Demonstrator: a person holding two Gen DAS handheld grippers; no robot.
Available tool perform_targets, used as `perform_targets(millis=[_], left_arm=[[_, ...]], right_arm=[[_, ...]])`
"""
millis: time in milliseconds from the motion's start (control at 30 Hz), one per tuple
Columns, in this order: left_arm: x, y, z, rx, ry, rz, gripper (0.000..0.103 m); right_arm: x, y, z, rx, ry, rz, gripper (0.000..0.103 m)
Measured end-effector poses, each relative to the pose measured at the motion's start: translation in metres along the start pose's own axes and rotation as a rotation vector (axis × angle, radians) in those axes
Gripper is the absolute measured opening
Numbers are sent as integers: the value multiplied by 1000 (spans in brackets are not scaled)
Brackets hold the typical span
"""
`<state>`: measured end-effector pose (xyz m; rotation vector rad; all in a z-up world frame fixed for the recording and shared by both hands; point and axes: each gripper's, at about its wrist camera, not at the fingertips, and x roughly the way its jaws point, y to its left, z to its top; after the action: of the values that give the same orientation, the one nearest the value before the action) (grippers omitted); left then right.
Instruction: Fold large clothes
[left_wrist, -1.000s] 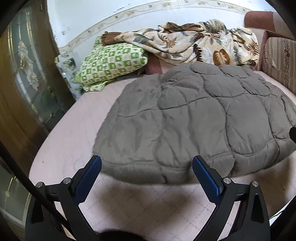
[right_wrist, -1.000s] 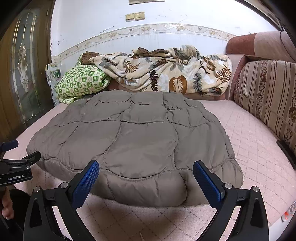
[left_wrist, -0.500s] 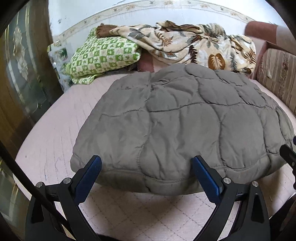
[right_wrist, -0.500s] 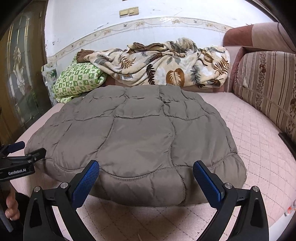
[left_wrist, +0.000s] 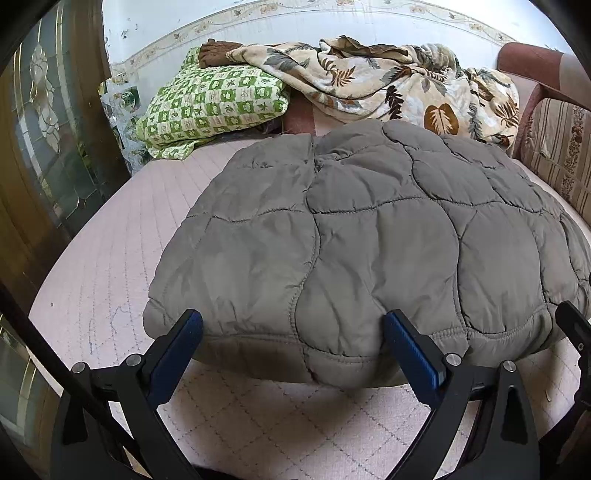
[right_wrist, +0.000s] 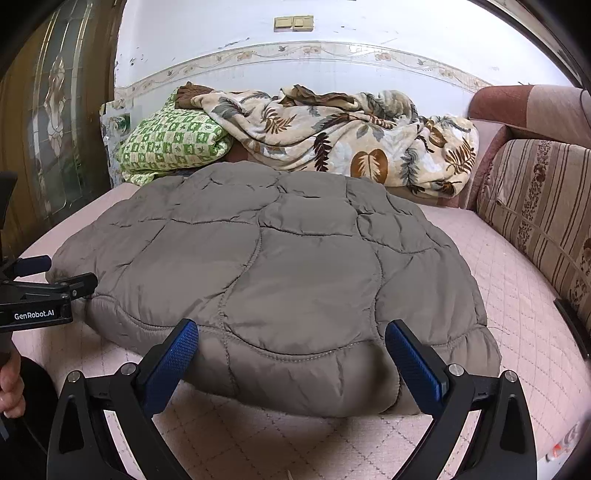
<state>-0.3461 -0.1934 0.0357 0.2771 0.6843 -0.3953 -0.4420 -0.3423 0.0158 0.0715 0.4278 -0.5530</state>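
Observation:
A large grey-brown quilted puffer garment (left_wrist: 369, 236) lies flat on a pink quilted bed (left_wrist: 92, 266); it also shows in the right wrist view (right_wrist: 280, 266). My left gripper (left_wrist: 291, 332) is open, its blue fingertips at the garment's near hem on the left side. My right gripper (right_wrist: 291, 339) is open, its blue fingertips straddling the near hem on the right side. Neither grips the cloth. The left gripper also shows in the right wrist view (right_wrist: 55, 275) at the far left, level with the hem.
A green checked pillow (left_wrist: 214, 103) and a crumpled leaf-print blanket (left_wrist: 399, 85) lie at the back of the bed. A striped cushion (right_wrist: 539, 206) lines the right side. A wooden glass-panelled door (left_wrist: 40, 147) stands left. The bed's front edge is just below the grippers.
Both grippers have moved forward to the garment's near hem, which now sits between the open fingertips. The left gripper also swung right. The garment itself has not moved.

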Motion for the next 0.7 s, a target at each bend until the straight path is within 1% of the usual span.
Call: perform_targets(millis=[333, 467, 600, 700], left_arm=[[1, -2, -1, 0, 3, 2, 98], [5, -2, -2, -4, 20, -5, 98], [13, 4, -1, -34, 58, -50, 100], [14, 11, -2, -68, 65, -99, 100]], right_arm=[[0, -2, 0, 2, -2, 2, 102], [1, -3, -1, 7, 3, 2, 102], [1, -4, 0, 19, 8, 5, 102], [1, -4, -1, 19, 9, 4, 102]])
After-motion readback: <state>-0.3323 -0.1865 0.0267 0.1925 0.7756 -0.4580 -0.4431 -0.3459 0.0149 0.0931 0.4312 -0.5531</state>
